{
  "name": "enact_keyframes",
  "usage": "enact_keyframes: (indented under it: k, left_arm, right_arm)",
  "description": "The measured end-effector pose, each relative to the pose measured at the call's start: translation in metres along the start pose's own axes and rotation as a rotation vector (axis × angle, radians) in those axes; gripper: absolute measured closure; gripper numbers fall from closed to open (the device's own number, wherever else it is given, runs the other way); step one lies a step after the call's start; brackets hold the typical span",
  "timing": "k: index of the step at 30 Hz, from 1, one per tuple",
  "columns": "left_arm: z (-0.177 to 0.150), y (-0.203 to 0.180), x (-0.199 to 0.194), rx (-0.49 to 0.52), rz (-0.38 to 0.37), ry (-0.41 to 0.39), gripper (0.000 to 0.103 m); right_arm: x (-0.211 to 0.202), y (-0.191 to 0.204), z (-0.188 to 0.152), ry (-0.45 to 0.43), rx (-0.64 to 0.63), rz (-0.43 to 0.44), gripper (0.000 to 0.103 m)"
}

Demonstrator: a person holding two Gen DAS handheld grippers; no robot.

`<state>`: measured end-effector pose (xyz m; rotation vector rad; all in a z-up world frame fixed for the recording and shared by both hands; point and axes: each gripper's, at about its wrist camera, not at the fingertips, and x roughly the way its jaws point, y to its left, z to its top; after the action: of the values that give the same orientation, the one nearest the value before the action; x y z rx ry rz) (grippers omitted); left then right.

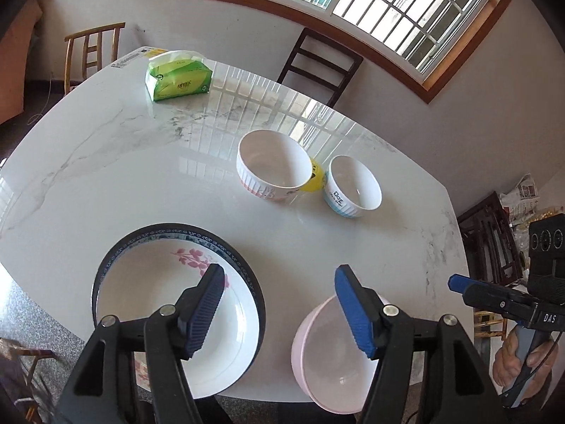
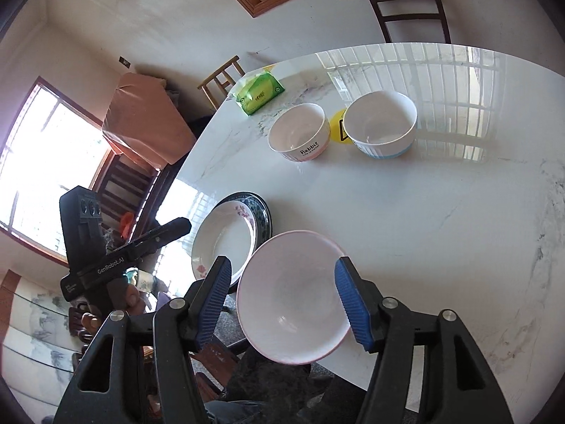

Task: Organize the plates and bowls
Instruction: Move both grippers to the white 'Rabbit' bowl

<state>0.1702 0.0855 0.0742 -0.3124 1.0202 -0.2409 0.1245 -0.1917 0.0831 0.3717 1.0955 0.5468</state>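
Both grippers released above the near table edge.

Left gripper (image 1: pixel 279 304) and right gripper (image 2: pixel 282 304) grasp nothing; the pink bowl (image 2: pixel 293 296) overhangs the table (image 2: pixel 441 212) beside the stacked plates (image 1: pixel 176 318). A careless descent could tip it off.

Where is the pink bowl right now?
The pink bowl sits at the near edge of the marble table, overhanging it, just right of the stacked plates in both wrist views, below the right gripper's open jaws.
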Motion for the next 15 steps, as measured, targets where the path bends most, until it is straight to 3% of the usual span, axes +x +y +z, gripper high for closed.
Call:
enact_keyframes:
  k: [3, 7, 15]
  left_arm:
    - [0.015, 0.001, 0.009, 0.025, 0.013, 0.004, 0.036]
    - [0.031, 0.002, 0.026, 0.056, 0.092, 0.017, 0.036]
    - [0.052, 0.007, 0.060, 0.082, 0.159, 0.010, 0.036]
  right_arm:
    - [0.009, 0.006, 0.019, 0.022, -0.003, -0.026, 0.044]
    - [0.021, 0.011, 0.039, 0.044, -0.017, -0.052, 0.044]
    - [0.067, 0.003, 0.076, 0.098, 0.037, -0.018, 0.044]
